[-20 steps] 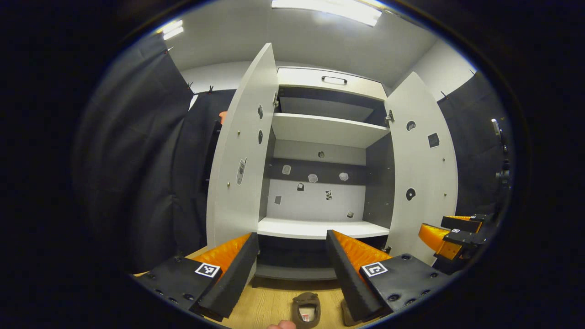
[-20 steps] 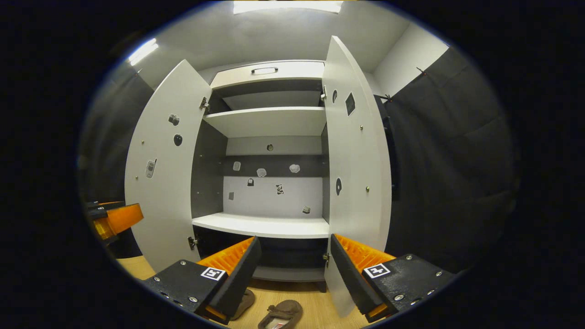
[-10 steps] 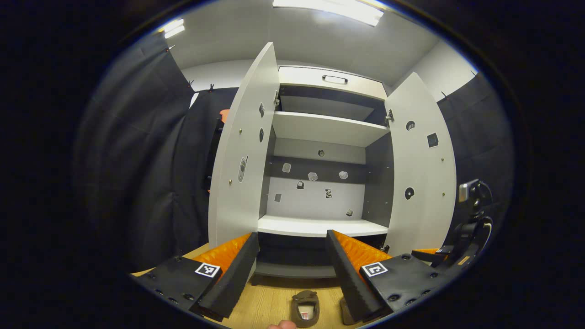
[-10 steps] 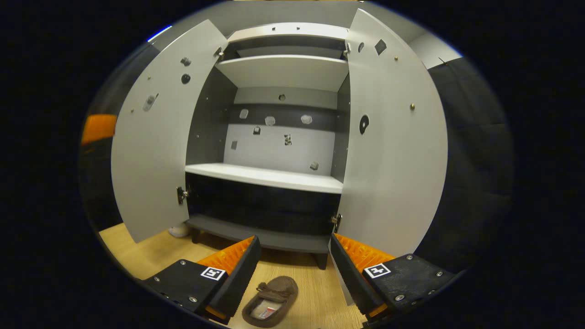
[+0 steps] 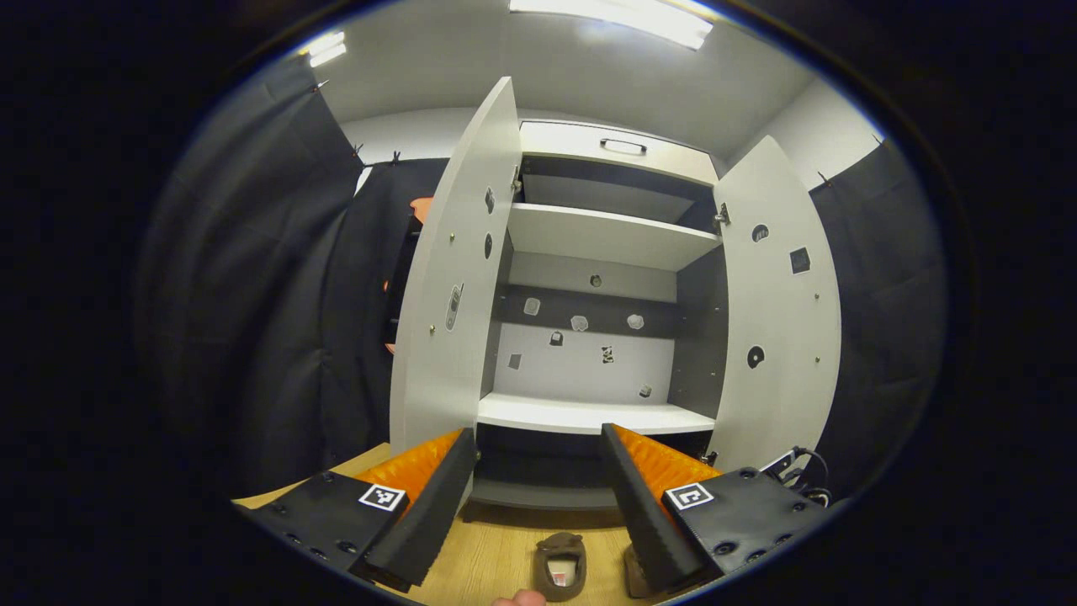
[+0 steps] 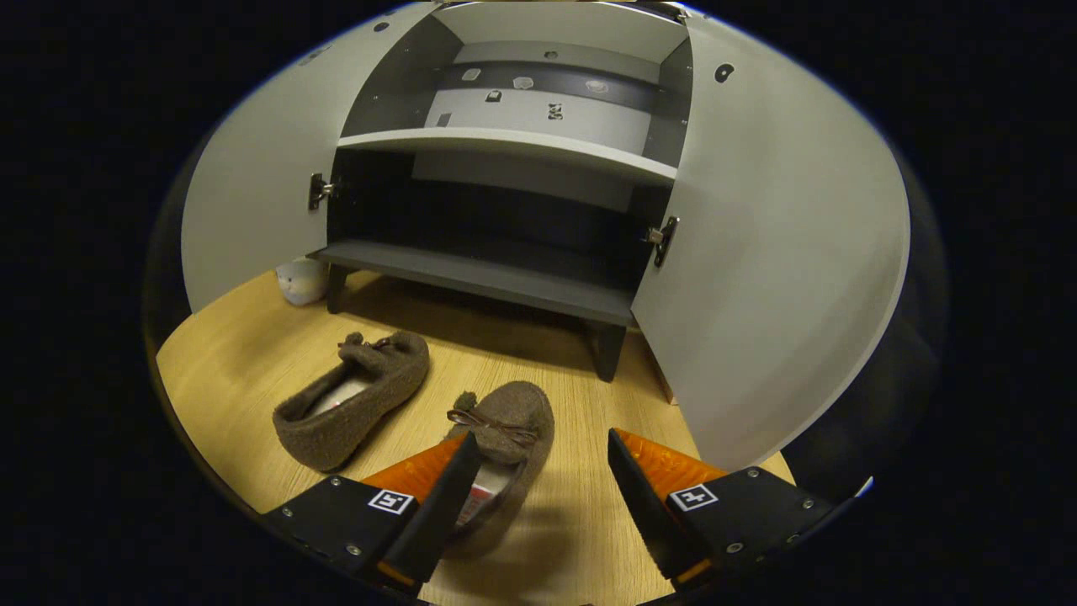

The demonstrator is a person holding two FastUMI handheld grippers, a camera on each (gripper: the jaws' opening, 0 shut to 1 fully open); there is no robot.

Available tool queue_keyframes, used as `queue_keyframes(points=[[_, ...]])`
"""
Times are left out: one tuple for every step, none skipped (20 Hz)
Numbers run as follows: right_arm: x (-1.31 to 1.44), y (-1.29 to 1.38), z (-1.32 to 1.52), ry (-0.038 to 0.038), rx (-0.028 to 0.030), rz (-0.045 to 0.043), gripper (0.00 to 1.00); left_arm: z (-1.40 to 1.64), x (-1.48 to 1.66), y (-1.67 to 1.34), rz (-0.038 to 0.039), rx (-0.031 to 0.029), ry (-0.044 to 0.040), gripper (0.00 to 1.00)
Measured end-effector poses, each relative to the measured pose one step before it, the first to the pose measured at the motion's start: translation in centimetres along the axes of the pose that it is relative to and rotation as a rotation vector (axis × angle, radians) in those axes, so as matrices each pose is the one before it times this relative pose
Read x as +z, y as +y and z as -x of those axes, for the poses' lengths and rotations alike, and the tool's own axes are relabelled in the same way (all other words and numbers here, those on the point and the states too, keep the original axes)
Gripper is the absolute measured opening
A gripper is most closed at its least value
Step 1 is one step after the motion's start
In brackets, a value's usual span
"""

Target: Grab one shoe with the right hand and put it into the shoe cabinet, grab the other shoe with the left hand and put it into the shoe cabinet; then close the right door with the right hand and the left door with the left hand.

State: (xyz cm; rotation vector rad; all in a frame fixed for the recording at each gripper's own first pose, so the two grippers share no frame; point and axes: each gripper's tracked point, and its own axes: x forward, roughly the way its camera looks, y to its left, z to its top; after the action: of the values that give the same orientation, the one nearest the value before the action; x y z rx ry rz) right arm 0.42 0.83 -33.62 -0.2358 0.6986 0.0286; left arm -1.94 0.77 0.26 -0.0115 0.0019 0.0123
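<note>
right gripper (image 6: 543,488) is wide open with nothing in it, hanging over the nearer fuzzy brown slipper (image 6: 503,438) on the wooden floor, toe pointing at the grey open-doored shoe cabinet (image 6: 505,168), slightly left of centre.

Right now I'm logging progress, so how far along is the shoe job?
Nothing is finished. Both brown shoes lie on the wooden floor, and both cabinet doors stand open. In hand: the open right gripper hovers over the nearer shoe. Left: grab and shelve both, then close the doors.
</note>
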Motion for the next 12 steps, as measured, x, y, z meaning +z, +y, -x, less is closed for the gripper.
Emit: queue_keyframes(points=[[-1.034, 0.012, -0.75, 0.02829, -0.00082, 0.0027, 0.94, -0.069, -0.201, -0.03, 0.00635, -0.00118, 0.00674, 0.96], [-1.028, 0.004, -0.717, 0.03456, 0.00132, 0.0022, 0.94, -0.047, -0.175, 0.041, 0.0041, -0.00032, 0.00614, 0.96], [-0.807, -0.119, -0.72, 0.02934, -0.00097, -0.00179, 0.94, 0.005, -0.119, 0.019, 0.00082, 0.00112, 0.00409, 0.96], [-0.401, 0.016, -0.503, 0.02179, 0.01026, -0.02218, 0.95, -0.04, -0.061, 0.075, 0.00001, 0.0016, 0.00159, 0.96], [-0.097, 0.164, -0.644, 0.01131, 0.01052, -0.03689, 0.95, -0.003, 0.026, 0.034, -0.00184, 0.00199, 0.00038, 0.96], [-0.059, -0.219, -0.657, 0.00822, -0.00236, -0.02348, 0.94, -0.027, 0.066, 0.002, -0.00091, 0.00138, -0.0012, 0.96], [-0.016, -0.815, -0.851, 0.0038, -0.02996, 0.00135, 0.94, -0.05, -0.007, 0.075, -0.0002, 0.00239, -0.00196, 0.94], [-0.403, -0.644, -0.706, 0.02395, -0.01773, 0.0133, 0.93, -0.025, -0.044, -0.01, 0.00121, 0.00225, 0.00135, 0.96], [-0.067, -0.07, -0.863, 0.00948, 0.00633, -0.00861, 0.93, 0.022, -0.139, -0.002, 0.00222, 0.0007, 0.00267, 0.96], [0.033, 0.159, -0.789, 0.00375, 0.00678, -0.01076, 0.94, 0.022, -0.133, -0.059, 0.00231, 0.00018, 0.00278, 0.96], [-0.22, 0.175, -0.701, -0.0015, 0.00844, -0.00148, 0.93, -0.087, -0.131, -0.024, 0.00048, 0.00102, 0.00318, 0.96], [0.093, 0.321, -0.453, -0.01442, 0.01528, -0.00006, 0.91, -0.048, -0.159, 0.028, 0.00001, 0.00259, 0.00403, 0.96]])
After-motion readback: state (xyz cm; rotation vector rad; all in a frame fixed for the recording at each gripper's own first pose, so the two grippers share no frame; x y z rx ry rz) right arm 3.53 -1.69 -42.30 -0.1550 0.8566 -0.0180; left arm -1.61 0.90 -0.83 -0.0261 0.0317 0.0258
